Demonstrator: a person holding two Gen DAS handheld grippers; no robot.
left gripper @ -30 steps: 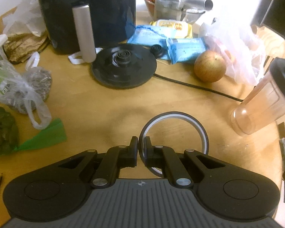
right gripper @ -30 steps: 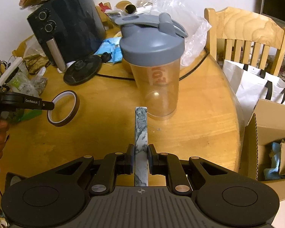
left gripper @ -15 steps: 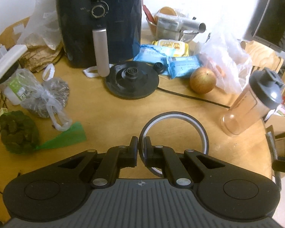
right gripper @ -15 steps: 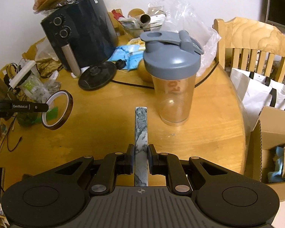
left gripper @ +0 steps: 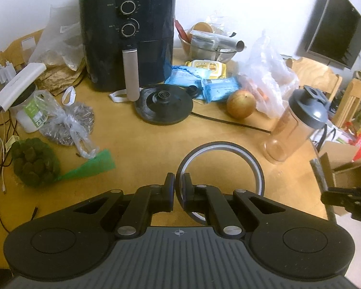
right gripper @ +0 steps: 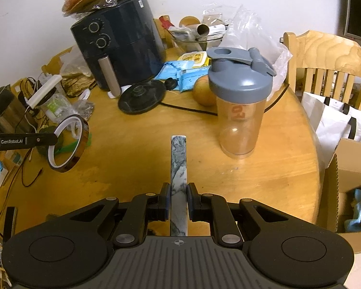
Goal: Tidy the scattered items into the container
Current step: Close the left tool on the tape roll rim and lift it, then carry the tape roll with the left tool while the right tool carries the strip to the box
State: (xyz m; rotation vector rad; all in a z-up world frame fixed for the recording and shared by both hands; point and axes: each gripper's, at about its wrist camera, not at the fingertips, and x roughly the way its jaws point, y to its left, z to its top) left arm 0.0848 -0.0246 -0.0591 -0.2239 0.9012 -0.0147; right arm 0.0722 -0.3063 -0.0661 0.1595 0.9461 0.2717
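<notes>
My left gripper (left gripper: 178, 189) is shut on the rim of a brown tape roll (left gripper: 249, 160) and holds it above the round wooden table (left gripper: 137, 142). The roll also shows in the right wrist view (right gripper: 68, 143), held by the left gripper's fingers (right gripper: 45, 139). My right gripper (right gripper: 178, 198) is shut on a flat grey-and-white marbled bar (right gripper: 178, 161) that sticks out forward over the table. An open cardboard box (right gripper: 349, 180) stands off the table's right edge; it also shows in the left wrist view (left gripper: 344, 168).
A grey-lidded shaker bottle (right gripper: 240, 110) stands near the table's right side. Behind are a black air fryer (left gripper: 127, 36), a kettle base (left gripper: 163, 107) with cord, an apple (left gripper: 241, 104), blue packets (left gripper: 204, 82) and plastic bags (left gripper: 67, 125). A wooden chair (right gripper: 329, 55) and white bag (right gripper: 334, 118) stand right.
Both grippers have risen and drawn back from the table, each still holding its item. The tape roll is higher above the table, and the shaker bottle looks farther away.
</notes>
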